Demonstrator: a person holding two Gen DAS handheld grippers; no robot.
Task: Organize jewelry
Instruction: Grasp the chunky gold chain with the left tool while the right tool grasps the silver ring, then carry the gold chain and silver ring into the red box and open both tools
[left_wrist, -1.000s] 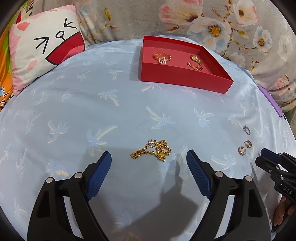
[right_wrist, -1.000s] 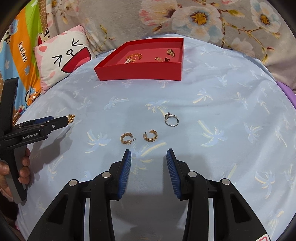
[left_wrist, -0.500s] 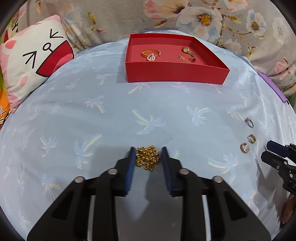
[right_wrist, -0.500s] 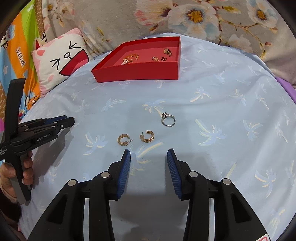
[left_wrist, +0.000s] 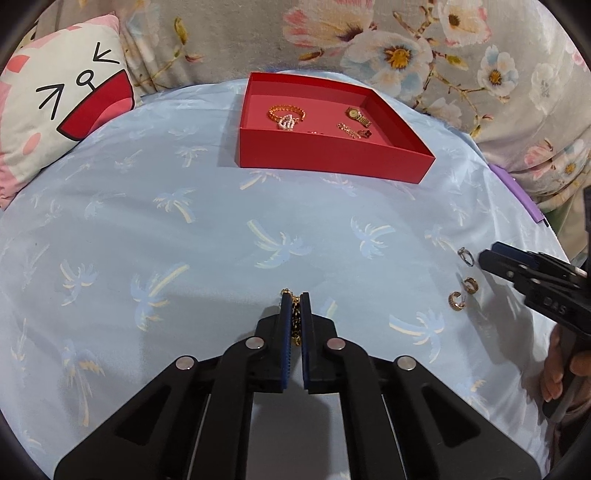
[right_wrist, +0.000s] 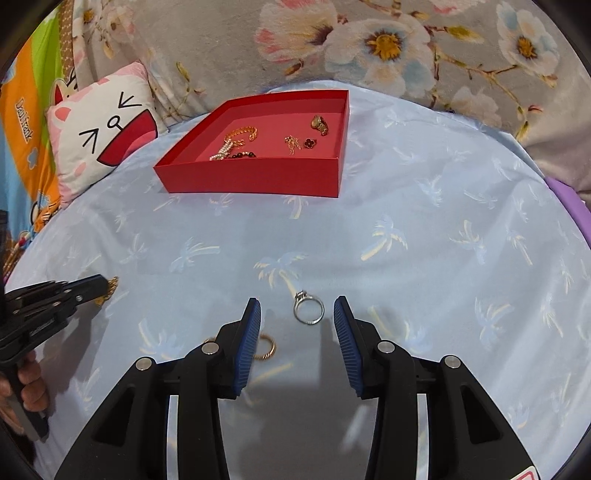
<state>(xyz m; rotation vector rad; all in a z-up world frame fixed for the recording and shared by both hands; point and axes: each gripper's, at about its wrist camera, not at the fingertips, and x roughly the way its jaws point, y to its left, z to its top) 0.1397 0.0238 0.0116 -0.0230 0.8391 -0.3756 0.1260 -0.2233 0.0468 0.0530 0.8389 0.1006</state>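
My left gripper is shut on a gold chain, which hangs between the blue pads just above the blue cloth; the chain also shows in the right wrist view. My right gripper is open, its fingers on either side of a silver ring lying on the cloth. Two gold hoop earrings lie beside it; one shows by the left finger. A red tray at the far side holds a gold bracelet, a watch and small pieces.
A pink and white cat-face cushion lies at the far left. A flowered grey blanket runs along the back. A purple edge shows at the right of the cloth.
My left gripper has closed on the gold chain and lifted it slightly. My right gripper has moved forward from the hoop earrings to straddle the silver ring and opened wider.
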